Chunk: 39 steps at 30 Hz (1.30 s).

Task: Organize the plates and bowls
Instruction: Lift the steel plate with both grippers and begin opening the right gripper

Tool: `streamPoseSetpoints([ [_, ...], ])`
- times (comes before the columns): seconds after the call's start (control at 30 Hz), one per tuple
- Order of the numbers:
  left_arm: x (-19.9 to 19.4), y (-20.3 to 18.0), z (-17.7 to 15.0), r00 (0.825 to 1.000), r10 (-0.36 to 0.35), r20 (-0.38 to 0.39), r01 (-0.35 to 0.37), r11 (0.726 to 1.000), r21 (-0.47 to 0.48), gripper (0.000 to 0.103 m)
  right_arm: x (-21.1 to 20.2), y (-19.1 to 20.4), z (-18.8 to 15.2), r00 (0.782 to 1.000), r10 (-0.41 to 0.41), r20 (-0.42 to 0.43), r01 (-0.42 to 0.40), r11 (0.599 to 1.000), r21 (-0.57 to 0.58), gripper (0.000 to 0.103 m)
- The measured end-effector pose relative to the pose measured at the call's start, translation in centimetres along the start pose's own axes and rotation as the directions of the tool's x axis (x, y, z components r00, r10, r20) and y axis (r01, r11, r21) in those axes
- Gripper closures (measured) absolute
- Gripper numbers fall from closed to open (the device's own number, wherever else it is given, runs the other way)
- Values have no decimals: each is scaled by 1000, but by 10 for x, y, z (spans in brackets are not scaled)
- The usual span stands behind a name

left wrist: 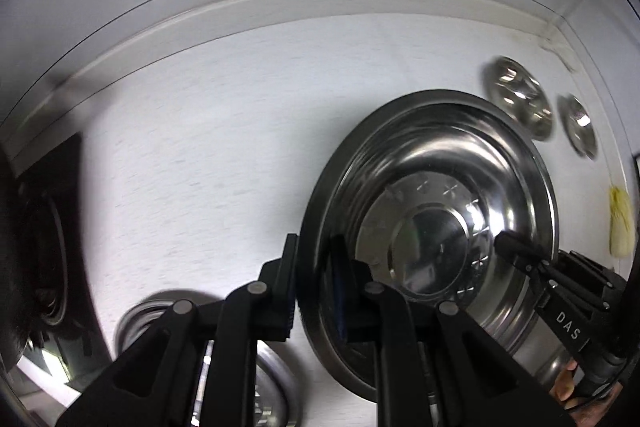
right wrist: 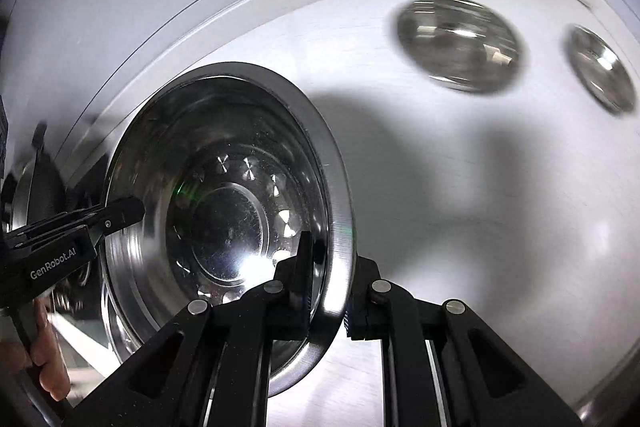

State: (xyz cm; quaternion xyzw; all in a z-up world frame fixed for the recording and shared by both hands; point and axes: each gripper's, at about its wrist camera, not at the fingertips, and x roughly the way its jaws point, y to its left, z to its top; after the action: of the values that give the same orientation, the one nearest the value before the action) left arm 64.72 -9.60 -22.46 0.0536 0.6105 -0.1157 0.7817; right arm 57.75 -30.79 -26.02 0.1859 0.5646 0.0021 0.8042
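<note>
A large steel plate (left wrist: 432,227) with a stamped ring of marks around its centre hangs over the white table, casting a shadow. My left gripper (left wrist: 314,283) is shut on its near rim, one finger inside and one outside. My right gripper (right wrist: 328,287) is shut on the opposite rim of the same plate (right wrist: 228,223). Each wrist view shows the other gripper across the plate: the right gripper (left wrist: 516,251) and the left gripper (right wrist: 120,215). Two small steel bowls (right wrist: 458,43) (right wrist: 600,67) sit farther back on the table.
Another steel dish (left wrist: 264,379) lies under my left gripper. A dark object (left wrist: 48,227) stands at the left edge. A yellow cloth-like piece (left wrist: 620,223) lies at the right. A raised white ledge (left wrist: 280,7) borders the table at the back. A hand (right wrist: 44,367) holds the left gripper.
</note>
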Motion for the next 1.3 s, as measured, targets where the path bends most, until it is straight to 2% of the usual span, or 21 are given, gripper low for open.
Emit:
streamPoseSetpoints([
  [0.17,13,36,0,1000,21,-16,-23,997,-68,87,25,47,11,999,4,-32,-7,997,-76,92],
  [0.33,28,51,3,999,28,-36,-31,996,-81,87,41,63,17,999,-14,-52,9,995,-96,92],
  [0.5,37,63,2,998,36,-51,-40,996,-78,86,58,67,20,997,-37,-73,30,995,-98,92],
  [0.9,62,57,2,996,40,-85,-46,997,-68,85,86,66,27,993,-59,-97,51,995,-84,92],
  [1.13,62,51,3,996,47,-79,-54,995,-85,85,91,67,25,994,-71,-88,64,995,-78,91],
  [1.17,60,51,3,996,49,-75,-55,995,-88,85,90,68,25,994,-79,-80,72,994,-82,87],
  [1.23,55,53,3,997,41,-65,-48,994,-99,84,84,67,26,994,-92,-56,87,992,-87,61],
  [1.27,52,53,3,998,33,-60,-39,994,-105,84,80,66,26,995,-92,-44,88,992,-86,42],
  [1.3,48,54,4,998,24,-58,-30,994,-109,84,76,65,27,995,-89,-33,86,993,-85,37],
])
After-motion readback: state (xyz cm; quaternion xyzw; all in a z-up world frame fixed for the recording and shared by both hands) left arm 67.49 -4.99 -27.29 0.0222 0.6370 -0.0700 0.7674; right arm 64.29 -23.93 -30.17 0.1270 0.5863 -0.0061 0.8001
